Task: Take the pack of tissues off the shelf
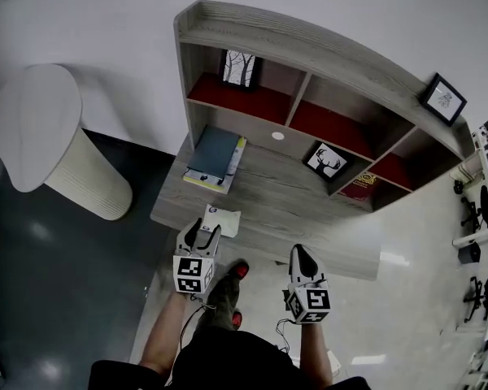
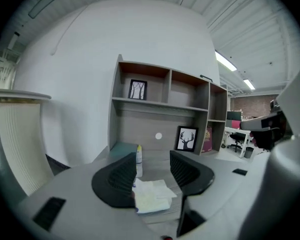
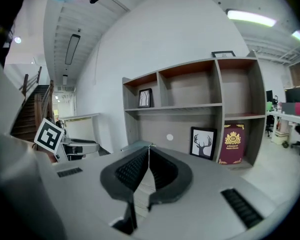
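Pack of tissues [image 1: 222, 220] [image 2: 151, 196], white and slightly crumpled, lies flat on the grey wooden desk [image 1: 309, 210] close to its front edge, below the shelf compartments rather than in them. The left gripper [image 1: 202, 236] [image 2: 152, 161] hovers at that edge with its jaws wide apart, the pack lying between them and close against the left-hand jaw; the jaws are not closed on it. The right gripper [image 1: 302, 257] [image 3: 149, 151] hangs further right along the desk front, its jaws pressed together tip to tip with nothing between them. Behind the pack, a blue-covered stack of books [image 1: 215, 157] rests on the desk's left part. A framed deer print [image 1: 324, 160] [image 2: 187, 138] [image 3: 203, 143] leans against the back panel, beside a red book [image 1: 359, 187] [image 3: 237, 144] standing in the lower right compartment. A framed tree picture [image 1: 238, 68] stands in the upper left compartment.
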A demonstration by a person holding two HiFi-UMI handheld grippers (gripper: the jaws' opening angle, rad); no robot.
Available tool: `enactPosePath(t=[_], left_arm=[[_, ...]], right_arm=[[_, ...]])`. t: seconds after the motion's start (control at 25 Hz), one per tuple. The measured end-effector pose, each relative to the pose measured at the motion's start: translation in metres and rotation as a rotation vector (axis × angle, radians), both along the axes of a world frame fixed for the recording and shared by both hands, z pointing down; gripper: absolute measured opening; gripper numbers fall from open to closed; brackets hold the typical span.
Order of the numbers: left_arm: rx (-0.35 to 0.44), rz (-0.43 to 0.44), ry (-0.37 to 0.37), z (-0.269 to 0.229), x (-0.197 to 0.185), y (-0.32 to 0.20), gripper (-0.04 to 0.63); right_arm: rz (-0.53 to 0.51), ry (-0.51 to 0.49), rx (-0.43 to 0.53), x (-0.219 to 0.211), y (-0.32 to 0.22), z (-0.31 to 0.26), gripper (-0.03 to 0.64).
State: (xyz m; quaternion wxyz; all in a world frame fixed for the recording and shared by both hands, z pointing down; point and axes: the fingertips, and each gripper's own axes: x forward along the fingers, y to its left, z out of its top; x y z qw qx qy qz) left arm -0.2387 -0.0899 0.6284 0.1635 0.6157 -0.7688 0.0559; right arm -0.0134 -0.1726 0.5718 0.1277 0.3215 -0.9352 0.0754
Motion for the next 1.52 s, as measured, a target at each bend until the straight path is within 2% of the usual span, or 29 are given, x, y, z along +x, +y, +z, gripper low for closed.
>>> enactPosePath(t=[0.4, 0.64, 1.12, 1.52], left_arm=[[0.087, 0.147, -0.053, -0.079, 0.059, 0.004, 0.106], [0.098, 0.220, -0.065, -0.097, 0.102, 0.017, 0.040], [0.109, 0.337, -0.064, -0.103, 0.169, 0.040, 0.012], [0.104, 0.371, -0.071, -0.105, 0.191, 0.042, 0.012]], right_arm=[[0.021, -0.088, 0.079, 0.025, 0.028, -0.052, 0.029], [0.047, -0.116, 0.124, 0.050, 0.047, -0.063, 0.029], [0.095, -0.122, 0.126, 0.098, 0.080, -0.059, 0.029], [0.106, -0.133, 0.136, 0.110, 0.085, -0.065, 0.029]])
